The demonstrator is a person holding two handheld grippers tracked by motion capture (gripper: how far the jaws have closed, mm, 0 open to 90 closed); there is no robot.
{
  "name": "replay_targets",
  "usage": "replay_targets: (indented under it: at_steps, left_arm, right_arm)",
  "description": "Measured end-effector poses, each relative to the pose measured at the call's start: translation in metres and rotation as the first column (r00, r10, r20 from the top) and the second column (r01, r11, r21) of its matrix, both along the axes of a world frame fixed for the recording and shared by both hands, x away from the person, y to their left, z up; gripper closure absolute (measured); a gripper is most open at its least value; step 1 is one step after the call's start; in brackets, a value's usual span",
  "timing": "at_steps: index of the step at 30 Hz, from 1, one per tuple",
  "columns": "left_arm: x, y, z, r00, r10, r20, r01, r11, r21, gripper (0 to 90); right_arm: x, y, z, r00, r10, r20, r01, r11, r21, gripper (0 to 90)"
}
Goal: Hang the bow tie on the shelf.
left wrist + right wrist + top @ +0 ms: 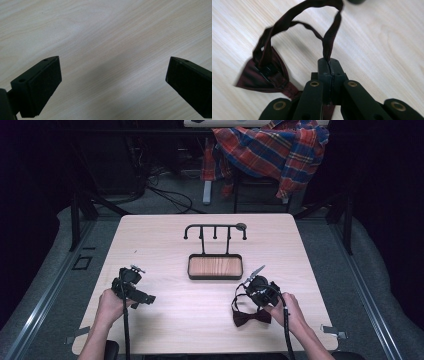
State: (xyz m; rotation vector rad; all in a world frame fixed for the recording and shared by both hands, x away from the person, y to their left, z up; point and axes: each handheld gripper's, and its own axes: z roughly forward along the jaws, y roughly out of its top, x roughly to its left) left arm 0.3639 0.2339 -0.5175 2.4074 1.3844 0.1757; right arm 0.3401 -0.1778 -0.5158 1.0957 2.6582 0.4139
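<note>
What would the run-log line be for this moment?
right gripper: shut on bow tie strap | bow tie: on table | left gripper: open, nothing between jaws | hook stand: bare

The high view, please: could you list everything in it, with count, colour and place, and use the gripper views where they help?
Bow tie: one, dark maroon, near right of the table; its strap loop is pinched in the right gripper.
Hook rack: one, black metal with a wood-lined tray at its base, middle of the table.
Table: one, pale wood.
Plaid shirt: one, red, blue and orange, draped over a chair beyond the table.
Cables: several, black, on the grey floor behind the table.
Left gripper: black, jaws wide apart over bare tabletop, held in the left hand.
Right gripper: black, jaws shut on the strap, held in the right hand.
</note>
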Motion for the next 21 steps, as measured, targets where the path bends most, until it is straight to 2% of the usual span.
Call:
replay_targets:
  at_steps: [1, 2, 3, 9, 11, 12, 16, 20, 21]
  left_arm:
    - [0.000, 0.000, 0.000, 1.0000, -0.001, -0.001, 0.001, 1.0000, -0.007, 0.2]
    - [0.000, -0.001, 0.001, 0.9999, -0.010, 0.005, 0.010, 0.9999, -0.013, 0.2]
    - [-0.001, -0.001, 0.003, 0.9998, -0.010, 0.015, 0.011, 0.9996, -0.027, 0.2]
    - [-0.001, 0.001, 0.003, 0.9998, -0.001, 0.022, 0.002, 0.9994, -0.034, 0.2]
    - [-0.001, 0.001, 0.003, 0.9998, -0.003, 0.021, 0.004, 0.9995, -0.030, 0.2]
    - [-0.001, 0.001, 0.003, 0.9998, -0.005, 0.020, 0.005, 0.9996, -0.027, 0.2]
    - [-0.001, 0.001, 0.001, 0.9998, -0.012, 0.014, 0.012, 0.9999, -0.010, 0.2]
    - [-0.002, 0.002, 0.004, 0.9979, -0.017, 0.063, 0.019, 0.9994, -0.031, 0.2]
    - [-0.002, 0.002, 0.004, 0.9979, -0.017, 0.063, 0.019, 0.9994, -0.031, 0.2]
  right_arm:
    - [-0.001, -0.001, 0.003, 1.0000, -0.004, 0.007, 0.004, 0.9997, 0.024, 89.5]
    - [-0.001, -0.001, 0.006, 0.9999, -0.003, 0.010, 0.003, 0.9997, 0.026, 89.6]
    - [-0.003, -0.002, 0.010, 0.9998, -0.006, 0.019, 0.005, 0.9982, 0.060, 89.6]
    - [-0.004, 0.001, 0.020, 0.9990, -0.006, 0.044, 0.002, 0.9959, 0.090, 89.6]
    - [-0.004, 0.002, 0.024, 0.9986, -0.013, 0.051, 0.007, 0.9943, 0.107, 89.6]
    - [-0.003, 0.001, 0.026, 0.9983, -0.017, 0.055, 0.010, 0.9915, 0.130, 89.6]
    - [-0.001, 0.000, 0.028, 0.9977, -0.016, 0.066, 0.008, 0.9932, 0.116, 89.6]
    - [0.002, -0.004, 0.035, 0.9956, -0.033, 0.088, 0.021, 0.9914, 0.129, 89.7]
    - [0.002, -0.004, 0.035, 0.9956, -0.033, 0.088, 0.021, 0.9914, 0.129, 89.7]
